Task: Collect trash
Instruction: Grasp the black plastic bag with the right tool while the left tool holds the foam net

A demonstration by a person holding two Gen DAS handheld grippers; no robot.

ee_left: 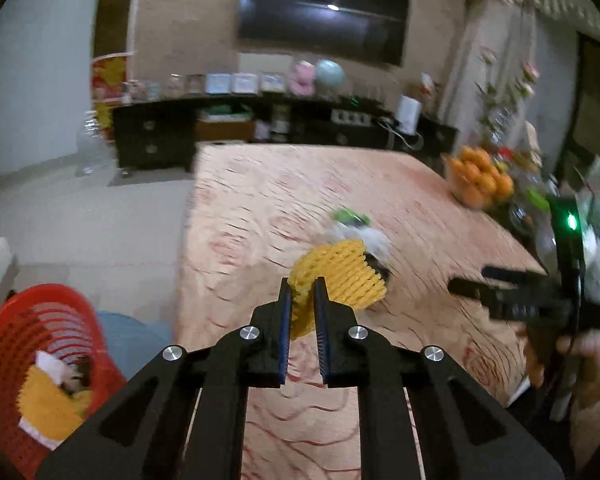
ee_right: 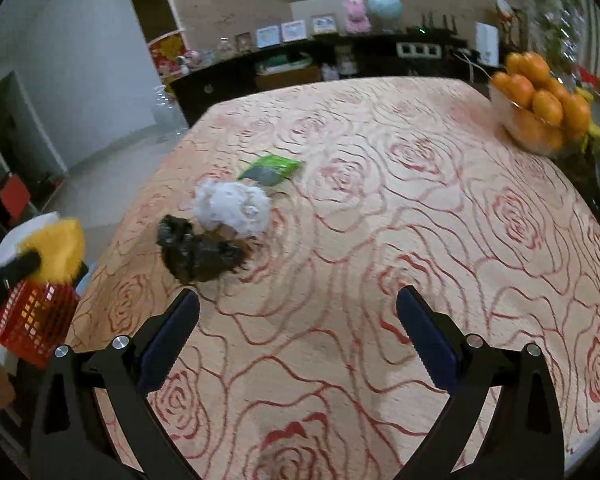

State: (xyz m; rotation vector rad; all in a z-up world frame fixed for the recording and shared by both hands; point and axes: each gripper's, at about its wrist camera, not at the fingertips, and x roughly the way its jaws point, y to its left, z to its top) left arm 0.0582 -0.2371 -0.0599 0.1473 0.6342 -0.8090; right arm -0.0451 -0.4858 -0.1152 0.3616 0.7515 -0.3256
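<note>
The left gripper has its jaws clamped on the yellow foam net, lifted off the tabletop. The step in hand is the carry to the red basket, which sits lower and to the left of the jaws. The net's long axis runs sideways, its free end pointing right of them. The right gripper holds its jaws wide apart and empty; ahead of them lie the black wrapper, white tissue and green packet.
</note>
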